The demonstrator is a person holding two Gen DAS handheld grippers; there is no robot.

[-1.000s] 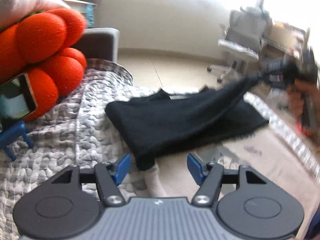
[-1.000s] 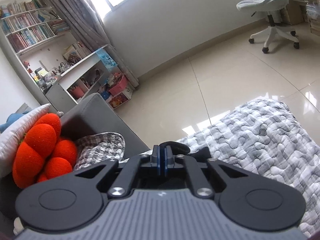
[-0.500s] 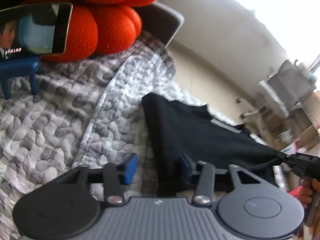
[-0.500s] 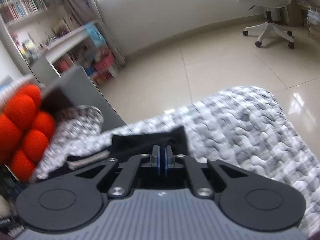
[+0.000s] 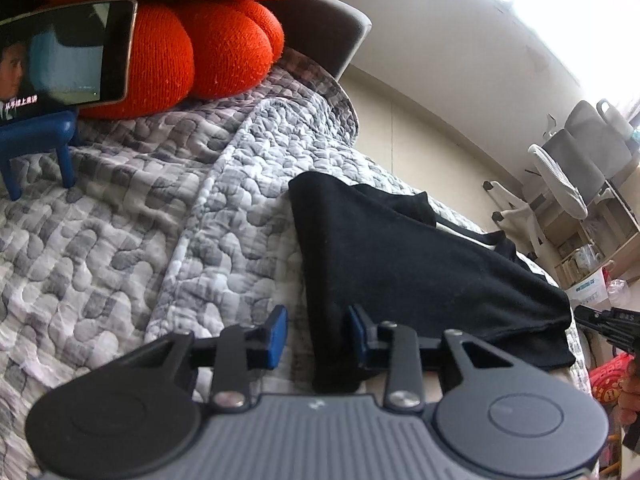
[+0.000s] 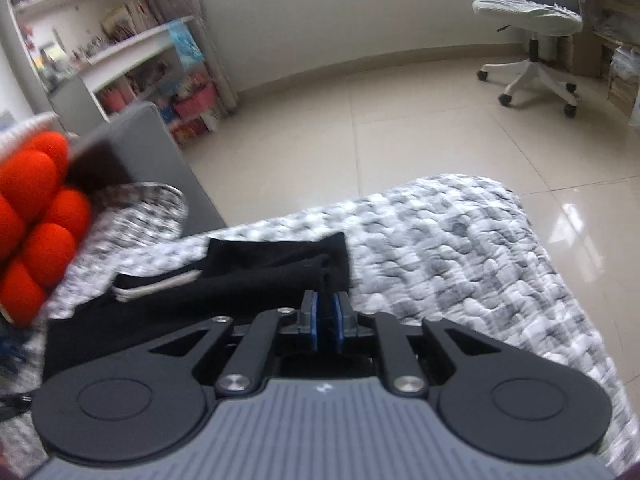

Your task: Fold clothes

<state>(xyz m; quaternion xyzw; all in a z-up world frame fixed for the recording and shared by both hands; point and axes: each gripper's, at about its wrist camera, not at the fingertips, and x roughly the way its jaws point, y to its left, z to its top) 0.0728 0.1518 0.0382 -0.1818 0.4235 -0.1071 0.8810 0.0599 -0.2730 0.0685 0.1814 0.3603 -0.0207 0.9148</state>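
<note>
Left wrist view: my left gripper (image 5: 316,334) is closing around the near edge of the black garment (image 5: 420,264), mid-frame on the quilted bed (image 5: 120,240), to take a fold corner. Right wrist view: my right gripper (image 6: 325,322) is opening, releasing its corner so the cloth settles flat.
</note>
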